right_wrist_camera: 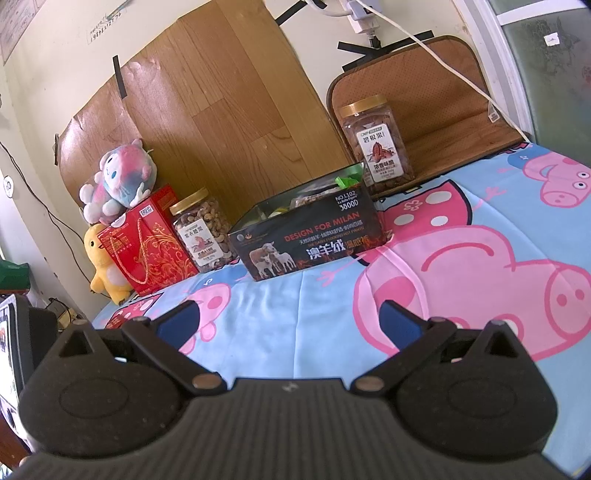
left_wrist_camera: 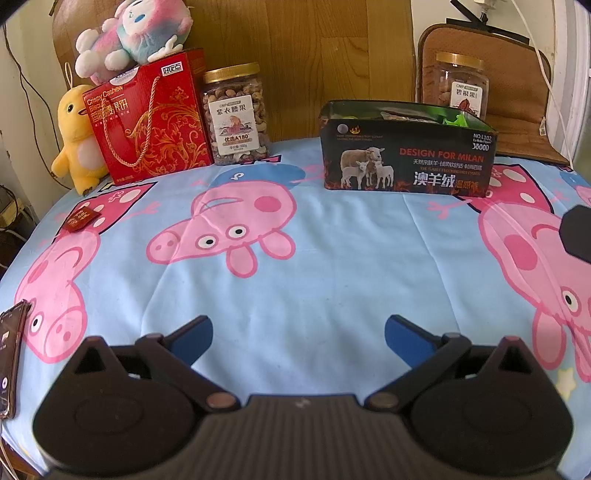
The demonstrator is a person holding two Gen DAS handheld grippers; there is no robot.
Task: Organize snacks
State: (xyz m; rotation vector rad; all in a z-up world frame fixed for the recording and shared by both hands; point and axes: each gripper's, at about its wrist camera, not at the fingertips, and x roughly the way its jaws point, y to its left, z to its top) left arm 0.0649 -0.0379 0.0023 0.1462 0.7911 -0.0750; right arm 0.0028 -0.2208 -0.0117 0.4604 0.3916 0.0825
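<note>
Left wrist view, from the left edge of the cloth-covered table (left_wrist_camera: 295, 258): a phone (left_wrist_camera: 11, 354) lies at the near left edge, and a small red packet (left_wrist_camera: 82, 218) sits alone further back on the left side. At the back left corner stand a yellow plush (left_wrist_camera: 75, 142) and a red box (left_wrist_camera: 147, 122) with a pink plush (left_wrist_camera: 136, 31) on top; a cashew jar (left_wrist_camera: 236, 114) stands just right of the box. Toward the back right sits the open dark box (left_wrist_camera: 406, 147) with snacks inside — green wrapping shows above its rim. Behind it a second jar (left_wrist_camera: 460, 83) stands at the back edge. The left gripper (left_wrist_camera: 298, 332) is spread wide over bare cloth, holding nothing.

Right wrist view shows the same row — red box (right_wrist_camera: 147, 240), cashew jar (right_wrist_camera: 203, 229), dark box (right_wrist_camera: 306, 232), second jar (right_wrist_camera: 376, 144). The right gripper (right_wrist_camera: 291, 321) is likewise spread and holds nothing, near the front edge.
</note>
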